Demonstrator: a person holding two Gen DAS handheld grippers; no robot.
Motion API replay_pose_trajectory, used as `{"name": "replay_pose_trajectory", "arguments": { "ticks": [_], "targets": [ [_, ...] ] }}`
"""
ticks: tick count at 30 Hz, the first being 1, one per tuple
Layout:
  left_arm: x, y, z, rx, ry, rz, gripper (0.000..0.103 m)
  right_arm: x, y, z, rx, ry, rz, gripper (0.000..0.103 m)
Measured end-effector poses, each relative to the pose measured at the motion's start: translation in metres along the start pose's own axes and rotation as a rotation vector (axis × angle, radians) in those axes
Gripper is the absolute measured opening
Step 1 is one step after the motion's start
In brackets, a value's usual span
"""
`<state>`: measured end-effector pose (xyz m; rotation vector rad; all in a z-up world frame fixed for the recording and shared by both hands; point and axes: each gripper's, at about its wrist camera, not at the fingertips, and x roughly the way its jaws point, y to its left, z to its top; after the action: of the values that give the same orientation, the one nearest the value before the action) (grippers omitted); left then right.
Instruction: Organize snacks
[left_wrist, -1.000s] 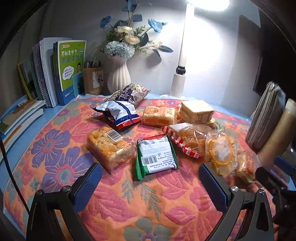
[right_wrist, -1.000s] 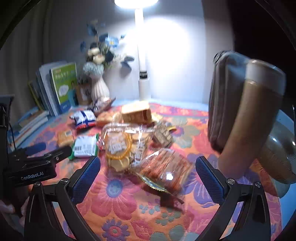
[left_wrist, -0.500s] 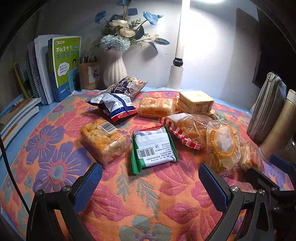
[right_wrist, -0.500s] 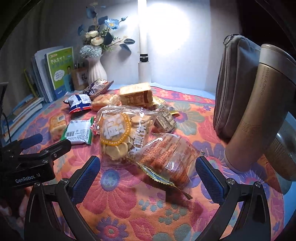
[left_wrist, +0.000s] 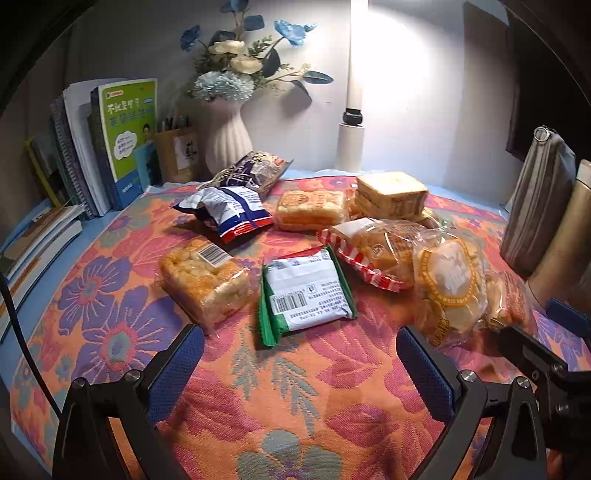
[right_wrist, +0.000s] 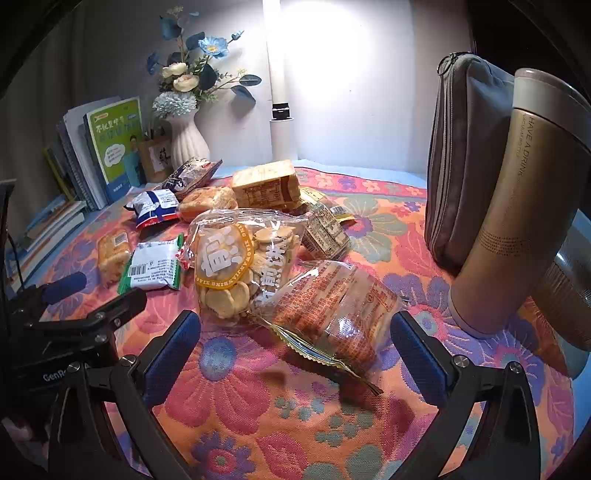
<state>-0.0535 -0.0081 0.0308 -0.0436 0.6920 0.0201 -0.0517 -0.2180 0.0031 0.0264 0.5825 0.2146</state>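
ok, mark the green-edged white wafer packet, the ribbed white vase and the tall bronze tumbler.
green-edged white wafer packet (left_wrist: 308, 295), left wrist view, label centre
ribbed white vase (left_wrist: 225, 138), left wrist view, belly
tall bronze tumbler (right_wrist: 513, 206), right wrist view, side wall

Both the left gripper (left_wrist: 300, 363) and right gripper (right_wrist: 295, 349) have black frames, silver screws and blue textured pads (right_wrist: 171, 356); white lettering marks the left.

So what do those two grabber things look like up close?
Both are black frames shaped like a wide V, with silver screws at the joints. Each finger ends in a flat blue pad with a bumpy texture. The left gripper has a thin black cable running beside it. Seen from the right gripper, the left one's body shows white lettering starting "GenR".
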Motion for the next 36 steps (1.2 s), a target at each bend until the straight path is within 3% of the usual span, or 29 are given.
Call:
{"name": "replay_pose_trajectory", "arguments": {
  "ticks": [36],
  "targets": [
    [0.0087, -0.0026, -0.0012, 0.000, 0.046, -0.017, 0.103, 0.0039, -0.0008, 0.0006, 0.004, 0.023, -0.011, 0.103]
  ]
}}
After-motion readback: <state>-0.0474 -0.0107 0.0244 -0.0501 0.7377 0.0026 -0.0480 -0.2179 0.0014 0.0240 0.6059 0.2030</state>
